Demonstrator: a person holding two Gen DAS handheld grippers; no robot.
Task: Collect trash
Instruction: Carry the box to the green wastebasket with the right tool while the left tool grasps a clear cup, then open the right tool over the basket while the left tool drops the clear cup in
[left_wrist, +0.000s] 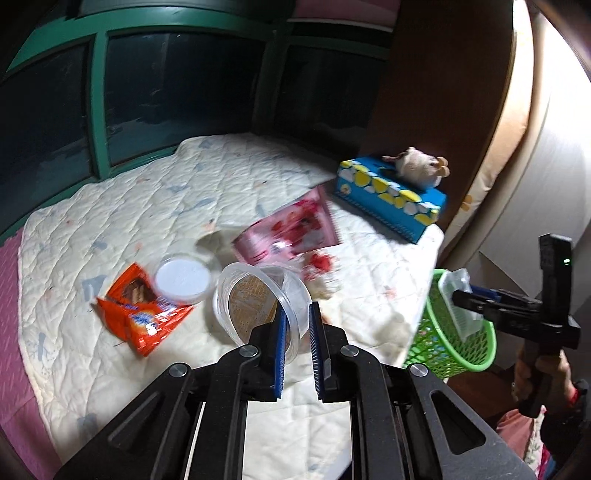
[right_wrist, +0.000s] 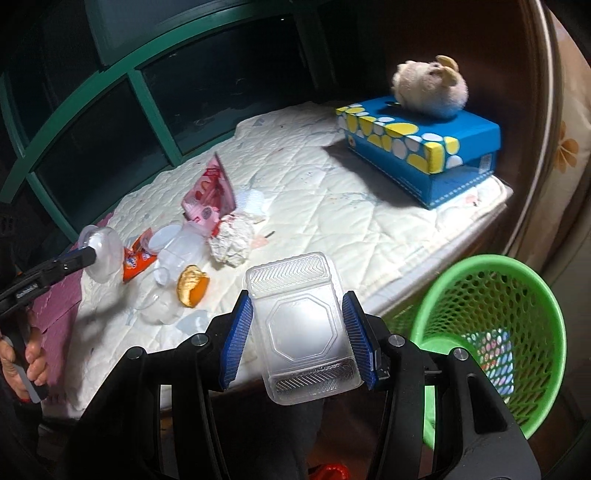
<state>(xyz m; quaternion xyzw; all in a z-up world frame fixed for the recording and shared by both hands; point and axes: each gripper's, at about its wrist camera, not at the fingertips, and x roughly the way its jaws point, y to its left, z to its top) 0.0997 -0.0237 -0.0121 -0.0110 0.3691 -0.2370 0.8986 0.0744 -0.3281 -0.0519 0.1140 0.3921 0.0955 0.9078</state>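
Plush toy (right_wrist: 430, 86) on tissue box (right_wrist: 424, 147) (blue)

Hardly any lettering here can be read. The orange snack wrapper (left_wrist: 142, 312) carries a blue-and-white brand mark, too blurred to spell out. The pink packet (right_wrist: 210, 195) has red and white print that stays illegible. The blue tissue box (right_wrist: 421, 147) shows small marks on its end panel, too tiny to make out.

- Bright light falls on the quilted bed (left_wrist: 155, 206); the window (left_wrist: 177, 85) behind is dark.
- Motion blur smears the pink wrapper (left_wrist: 291, 229).
- Fisheye bends the edges.
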